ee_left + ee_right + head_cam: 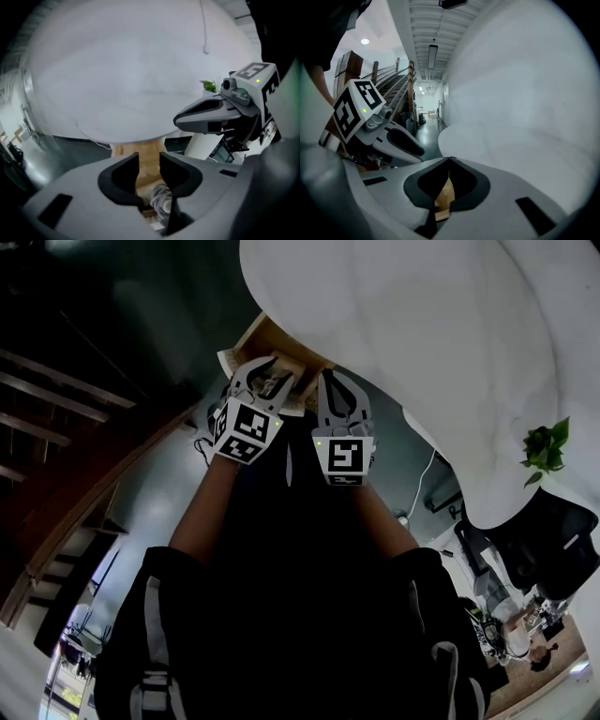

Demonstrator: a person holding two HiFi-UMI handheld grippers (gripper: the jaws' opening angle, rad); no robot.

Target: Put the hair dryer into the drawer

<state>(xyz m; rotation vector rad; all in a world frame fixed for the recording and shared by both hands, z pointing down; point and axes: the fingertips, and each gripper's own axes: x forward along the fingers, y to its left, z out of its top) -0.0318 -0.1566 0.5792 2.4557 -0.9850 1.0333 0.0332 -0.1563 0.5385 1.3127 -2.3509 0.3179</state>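
Looking down in the head view: a light wooden drawer (258,338) stands open beneath a white round tabletop (422,352). The left gripper (267,381) and right gripper (339,395) are side by side at its front, and the contents are hidden from here.

Seen along the left gripper (149,159): jaws parted by a narrow gap, pressing on nothing. Drawer wood (126,150) beyond, with the hair dryer's coiled pale grey cord (160,199) lying inside (the dryer's body not made out).

Seen along the right gripper (449,160): jaw tips closed together, empty, with a sliver of drawer wood (444,197) below.
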